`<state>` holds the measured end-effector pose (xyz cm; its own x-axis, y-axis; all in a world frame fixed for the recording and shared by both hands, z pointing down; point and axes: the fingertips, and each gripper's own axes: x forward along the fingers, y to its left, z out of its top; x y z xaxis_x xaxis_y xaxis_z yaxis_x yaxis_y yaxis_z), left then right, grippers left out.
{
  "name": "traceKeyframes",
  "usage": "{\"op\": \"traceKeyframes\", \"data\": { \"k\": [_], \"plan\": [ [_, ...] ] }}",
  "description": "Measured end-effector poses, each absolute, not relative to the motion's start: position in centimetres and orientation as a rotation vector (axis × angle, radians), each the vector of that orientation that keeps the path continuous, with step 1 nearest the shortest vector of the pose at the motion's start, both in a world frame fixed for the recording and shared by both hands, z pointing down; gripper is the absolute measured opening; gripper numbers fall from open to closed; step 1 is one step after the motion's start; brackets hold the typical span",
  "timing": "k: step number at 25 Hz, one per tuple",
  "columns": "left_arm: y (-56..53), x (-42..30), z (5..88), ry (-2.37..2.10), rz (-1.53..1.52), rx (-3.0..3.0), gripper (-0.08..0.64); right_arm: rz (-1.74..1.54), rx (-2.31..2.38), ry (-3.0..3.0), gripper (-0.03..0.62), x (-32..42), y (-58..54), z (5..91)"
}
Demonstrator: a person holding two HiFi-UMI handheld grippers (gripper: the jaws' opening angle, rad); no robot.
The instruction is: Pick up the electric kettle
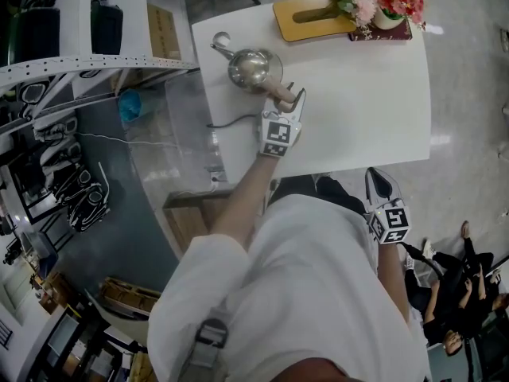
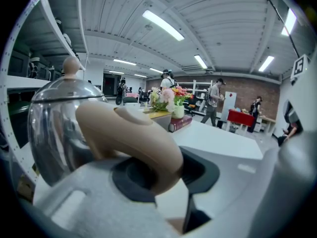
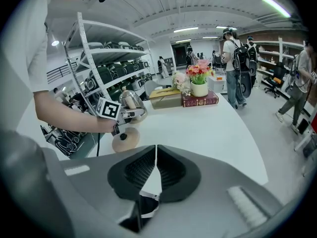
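Note:
A polished steel electric kettle (image 1: 250,66) with a beige handle (image 1: 278,92) is at the left side of the white table (image 1: 374,110). My left gripper (image 1: 291,102) is shut on that handle. In the left gripper view the handle (image 2: 129,138) fills the space between the dark pads (image 2: 133,180), with the kettle body (image 2: 59,128) just beyond. In the right gripper view the kettle (image 3: 131,103) is off its round beige base (image 3: 125,140), which lies on the table. My right gripper (image 1: 380,188) hangs by my body off the table's near edge, shut (image 3: 156,170) on nothing.
A wooden box (image 1: 310,16), a flower pot (image 1: 390,2) and a red book (image 1: 382,33) stand at the table's far edge. A black cord (image 1: 231,122) runs off the left edge. Shelving (image 1: 79,54) stands to the left. People are seated on the floor (image 1: 445,293).

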<state>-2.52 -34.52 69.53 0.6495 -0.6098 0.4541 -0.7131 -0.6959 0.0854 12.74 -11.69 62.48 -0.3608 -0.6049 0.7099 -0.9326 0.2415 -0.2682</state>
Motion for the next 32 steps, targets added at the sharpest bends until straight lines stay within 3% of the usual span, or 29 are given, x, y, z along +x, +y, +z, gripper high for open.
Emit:
{"op": "traceKeyframes", "data": {
  "k": [32],
  "plan": [
    [-33.1,-4.3,68.7,-1.126,0.6,2.54,0.184,0.88,1.364,-2.122,0.014,12.6,-11.3,61.4]
  ]
}}
